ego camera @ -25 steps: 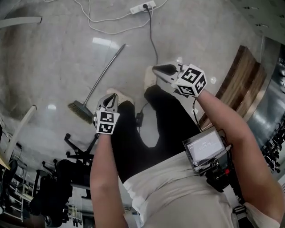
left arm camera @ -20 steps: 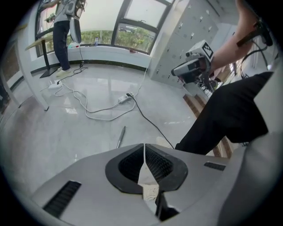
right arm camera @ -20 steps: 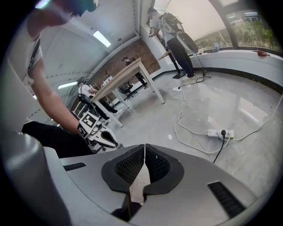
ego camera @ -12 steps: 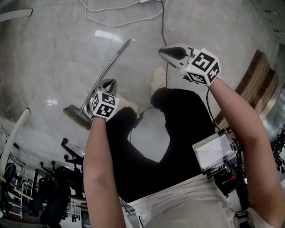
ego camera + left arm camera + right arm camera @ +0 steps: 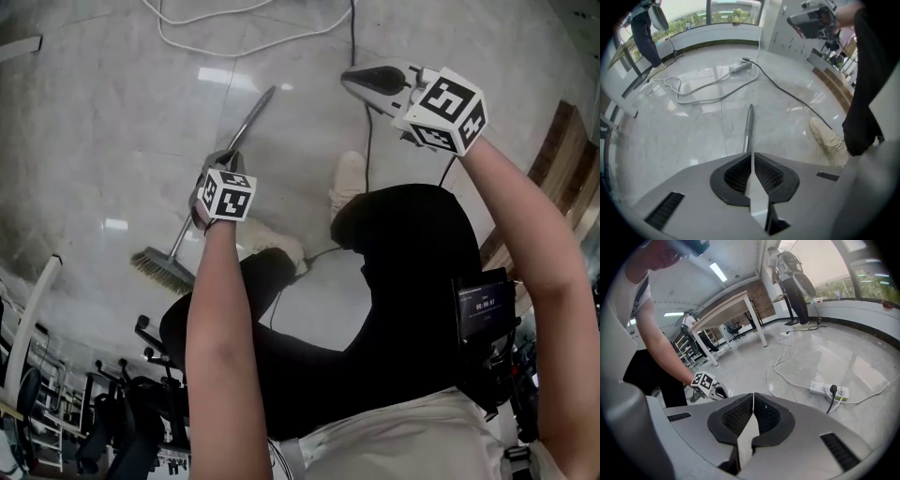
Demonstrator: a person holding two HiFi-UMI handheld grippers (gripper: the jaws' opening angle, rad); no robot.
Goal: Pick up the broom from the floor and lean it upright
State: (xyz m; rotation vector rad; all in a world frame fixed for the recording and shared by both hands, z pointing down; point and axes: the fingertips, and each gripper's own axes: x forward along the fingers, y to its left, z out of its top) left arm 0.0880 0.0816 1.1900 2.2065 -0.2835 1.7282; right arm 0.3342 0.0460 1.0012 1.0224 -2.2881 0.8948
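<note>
Broom flat on the floor, not yet gripped

The grey metal-handled broom with a bristle head (image 5: 255, 114) lies on the pale polished stone floor (image 5: 112, 141); the left gripper (image 5: 225, 161) hangs just above its handle, jaws clenched on nothing; the right gripper (image 5: 361, 79) is well apart, likewise pinched closed and empty; grasping, lifting and leaning all remain, I judge.

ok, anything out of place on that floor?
The broom lies flat on the floor instead of standing. A loose white cable and a black cable trail across the floor; the black one passes close by the person's shoe.
</note>
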